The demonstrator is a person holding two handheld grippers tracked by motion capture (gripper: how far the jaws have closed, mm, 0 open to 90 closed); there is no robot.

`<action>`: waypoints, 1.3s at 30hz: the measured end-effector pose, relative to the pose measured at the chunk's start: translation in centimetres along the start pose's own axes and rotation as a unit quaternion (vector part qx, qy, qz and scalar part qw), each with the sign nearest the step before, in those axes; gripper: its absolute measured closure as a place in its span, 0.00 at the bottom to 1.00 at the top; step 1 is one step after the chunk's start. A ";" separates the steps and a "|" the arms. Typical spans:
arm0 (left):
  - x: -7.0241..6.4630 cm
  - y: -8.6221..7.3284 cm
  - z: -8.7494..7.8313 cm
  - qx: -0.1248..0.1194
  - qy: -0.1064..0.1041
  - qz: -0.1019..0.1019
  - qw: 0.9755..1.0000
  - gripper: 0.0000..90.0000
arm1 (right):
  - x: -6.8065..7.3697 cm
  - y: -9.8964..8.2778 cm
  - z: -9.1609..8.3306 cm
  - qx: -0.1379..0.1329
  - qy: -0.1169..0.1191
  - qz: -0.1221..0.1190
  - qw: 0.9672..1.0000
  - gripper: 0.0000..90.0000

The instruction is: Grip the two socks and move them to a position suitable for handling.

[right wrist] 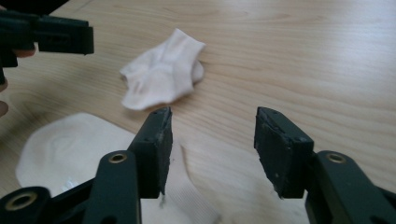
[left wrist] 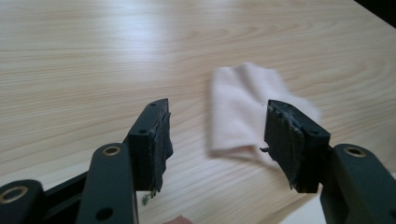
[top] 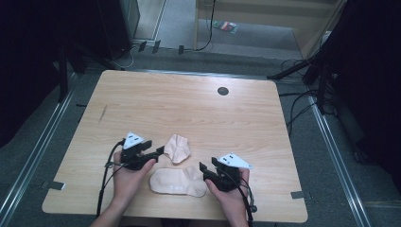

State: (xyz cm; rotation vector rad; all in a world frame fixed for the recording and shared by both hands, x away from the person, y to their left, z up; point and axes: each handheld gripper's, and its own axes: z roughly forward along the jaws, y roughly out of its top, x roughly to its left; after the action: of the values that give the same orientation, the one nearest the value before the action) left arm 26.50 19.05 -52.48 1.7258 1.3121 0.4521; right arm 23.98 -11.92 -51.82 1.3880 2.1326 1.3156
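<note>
Pale pink cotton on blond wood: two socks in play, and both grippers sit empty above them. The flat sock [top: 178, 181] lies near the front edge of the tabletop [top: 189, 104], between the two hands; the crumpled sock [top: 178, 147] sits just behind it, apart from it.

Left gripper [top: 158, 151] points at the crumpled sock, fingers [left wrist: 154, 140] about half open with nothing between them (the cloth lies just past the tips, not pinched). Right gripper [top: 204, 171] hovers at the flat sock's cuff end, its fingers [right wrist: 156, 149] also roughly half spread and clamping nothing.

My read: this is the between-grasps beat of pairing or tidying the socks. Next move likely calls for the left to come down over the crumpled sock's near edge and pinch a single fold, while the right settles on the cuff below it.

From the high view you get the layout: both hands, both socks, the gap between them. From the left gripper view comes the close detail that the sock is beyond the finger tips. Over in the right gripper view, both socks appear together, with the left gripper at top left.
</note>
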 end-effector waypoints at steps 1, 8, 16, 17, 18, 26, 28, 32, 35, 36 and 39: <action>0.8 -0.4 -0.3 -0.006 0.007 0.000 1.000 0.45 | 0.5 0.8 0.8 0.003 0.008 -0.004 1.000 0.58; 3.4 -2.6 -0.5 -0.034 0.009 -0.011 0.999 0.37 | 1.3 2.8 4.3 0.042 0.020 -0.005 0.999 0.61; 3.4 -2.4 -0.2 -0.035 0.014 -0.011 0.999 0.34 | 1.2 4.0 7.9 0.071 0.017 -0.002 0.997 0.65; 3.4 -2.4 -0.2 -0.035 0.014 -0.011 0.999 0.34 | 1.2 4.0 7.9 0.071 0.017 -0.002 0.997 0.65; 3.3 -2.4 -0.2 -0.034 0.013 -0.010 0.999 0.34 | 1.2 4.0 8.0 0.072 0.013 0.000 0.997 0.65; 3.2 -2.4 0.0 -0.025 0.014 -0.006 1.000 0.34 | 1.6 3.5 9.0 0.113 0.032 0.007 0.993 0.78; 3.1 -2.3 0.0 -0.024 0.012 -0.003 1.000 0.34 | 1.7 3.4 8.9 0.111 0.030 0.005 0.993 0.89; 3.0 -2.3 0.1 -0.019 0.010 0.003 1.000 0.35 | 2.0 3.6 8.7 0.096 0.028 -0.012 0.995 0.98; 2.8 -2.3 0.2 -0.014 0.005 0.009 1.000 0.35 | 2.3 3.9 8.4 0.086 0.025 -0.022 0.996 0.99; 2.7 -2.3 0.3 -0.012 0.003 0.010 1.000 0.35 | 2.5 4.1 8.2 0.082 0.028 -0.024 0.996 0.99; 2.6 -2.1 0.6 0.001 -0.008 0.016 1.000 0.35 | 3.1 5.1 7.6 0.068 0.037 -0.039 0.996 0.99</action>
State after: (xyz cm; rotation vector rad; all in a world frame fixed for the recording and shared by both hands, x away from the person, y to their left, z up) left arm 26.68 21.27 -55.12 1.7518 1.2754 0.4544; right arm 30.27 -4.55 -51.12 1.3106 2.3407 1.2316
